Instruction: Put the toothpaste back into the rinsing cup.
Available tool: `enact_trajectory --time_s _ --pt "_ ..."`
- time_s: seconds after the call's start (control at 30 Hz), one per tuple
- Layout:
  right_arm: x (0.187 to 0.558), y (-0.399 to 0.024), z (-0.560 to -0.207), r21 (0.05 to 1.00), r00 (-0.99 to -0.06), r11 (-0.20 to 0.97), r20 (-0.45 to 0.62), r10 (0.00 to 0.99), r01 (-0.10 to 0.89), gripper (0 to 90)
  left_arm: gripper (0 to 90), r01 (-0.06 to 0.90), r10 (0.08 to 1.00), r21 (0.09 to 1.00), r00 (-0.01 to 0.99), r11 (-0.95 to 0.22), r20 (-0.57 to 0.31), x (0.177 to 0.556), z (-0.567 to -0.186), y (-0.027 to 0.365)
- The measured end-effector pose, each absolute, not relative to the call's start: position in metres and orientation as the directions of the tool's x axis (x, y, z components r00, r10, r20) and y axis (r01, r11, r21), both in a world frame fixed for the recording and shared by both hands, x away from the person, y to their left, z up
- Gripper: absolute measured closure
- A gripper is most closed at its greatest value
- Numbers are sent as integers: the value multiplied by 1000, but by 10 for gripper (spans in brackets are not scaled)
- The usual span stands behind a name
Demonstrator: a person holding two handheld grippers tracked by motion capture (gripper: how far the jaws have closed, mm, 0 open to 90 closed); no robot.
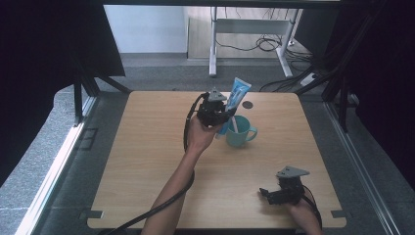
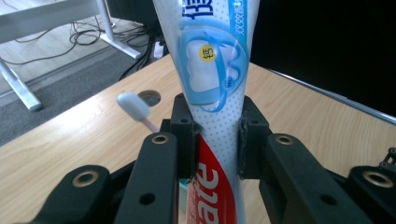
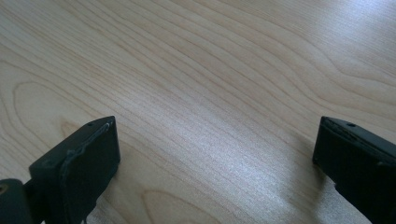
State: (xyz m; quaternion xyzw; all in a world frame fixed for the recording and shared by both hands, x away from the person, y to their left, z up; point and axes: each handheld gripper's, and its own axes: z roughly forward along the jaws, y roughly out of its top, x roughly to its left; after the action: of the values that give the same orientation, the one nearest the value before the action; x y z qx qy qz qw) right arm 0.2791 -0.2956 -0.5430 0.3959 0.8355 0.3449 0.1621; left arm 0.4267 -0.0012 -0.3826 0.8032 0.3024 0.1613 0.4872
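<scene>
- Left gripper (image 2: 217,140): we see its two jaws clamped on one toothpaste tube (image 2: 210,70), held upright above the table (image 1: 147,161).
- Beside the tube in the high view, one teal mug (image 1: 240,133) holds what we take to be one toothbrush (image 2: 133,106); its handle is largely hidden.
- Right gripper (image 3: 215,154): two jaws spread wide over bare wood, nothing between them, near the table's front edge, well apart from the mug.

one toothpaste tube (image 1: 238,94), one cup (image 1: 238,133), seemingly one toothbrush (image 2: 134,107)

Wooden table (image 1: 147,161); teal mug (image 1: 240,132) standing on it.
</scene>
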Motion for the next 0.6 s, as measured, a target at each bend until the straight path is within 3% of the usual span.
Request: enact_trajectory --time_s 0.6 --pt "279 -296 -543 705 -635 450 2 772 549 2 733 293 656 915 753 -278 -42 442 -378 -20"
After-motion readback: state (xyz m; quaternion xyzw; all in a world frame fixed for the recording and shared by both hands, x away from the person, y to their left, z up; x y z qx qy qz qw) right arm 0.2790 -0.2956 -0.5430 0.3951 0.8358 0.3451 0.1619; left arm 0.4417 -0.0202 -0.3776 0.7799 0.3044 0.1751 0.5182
